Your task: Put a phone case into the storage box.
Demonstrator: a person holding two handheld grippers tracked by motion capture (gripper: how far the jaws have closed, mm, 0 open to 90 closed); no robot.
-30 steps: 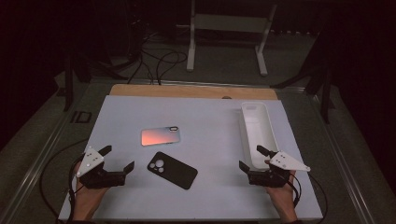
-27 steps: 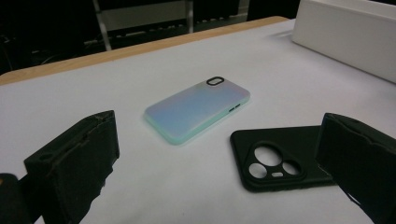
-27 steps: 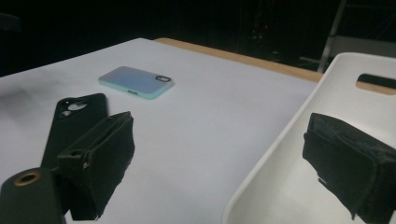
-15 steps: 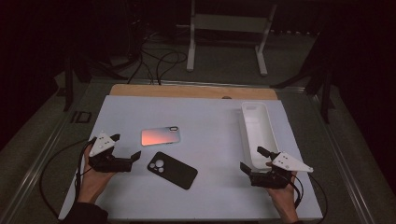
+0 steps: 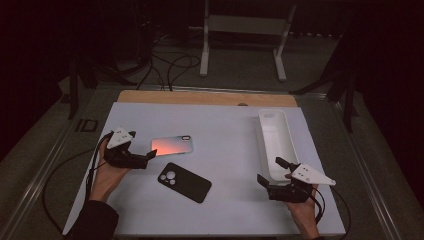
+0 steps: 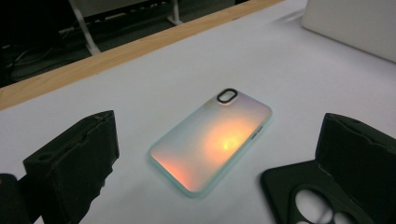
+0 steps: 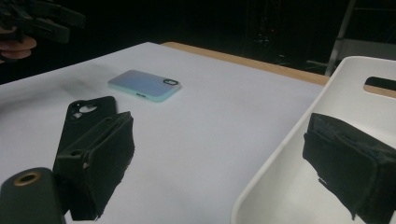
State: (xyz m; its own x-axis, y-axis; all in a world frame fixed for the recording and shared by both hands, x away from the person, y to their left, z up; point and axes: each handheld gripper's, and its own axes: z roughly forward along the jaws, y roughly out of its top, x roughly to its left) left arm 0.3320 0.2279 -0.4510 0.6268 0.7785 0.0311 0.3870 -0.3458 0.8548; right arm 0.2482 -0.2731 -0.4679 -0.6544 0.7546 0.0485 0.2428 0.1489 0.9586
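At the table's left, the left gripper [image 5: 148, 156], jaws spread and empty, has advanced to just beside the iridescent phone case [image 5: 172, 145], which lies flat with nothing in the way. A black phone case [image 5: 185, 182] lies close by; the left gripper view reveals the iridescent case's camera cutout. Right, the right gripper [image 5: 268, 171], jaws spread, stays beside the white tray [image 5: 276, 136].

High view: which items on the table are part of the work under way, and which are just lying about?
In the job:
- left tongs, jaws open, reaching toward the iridescent phone case
- iridescent phone case, lying flat between those jaws in the left gripper view

Lying about for now:
- black phone case, flat on the mat
- white tray, nothing seen in it
- right tongs, open, beside the tray's near end
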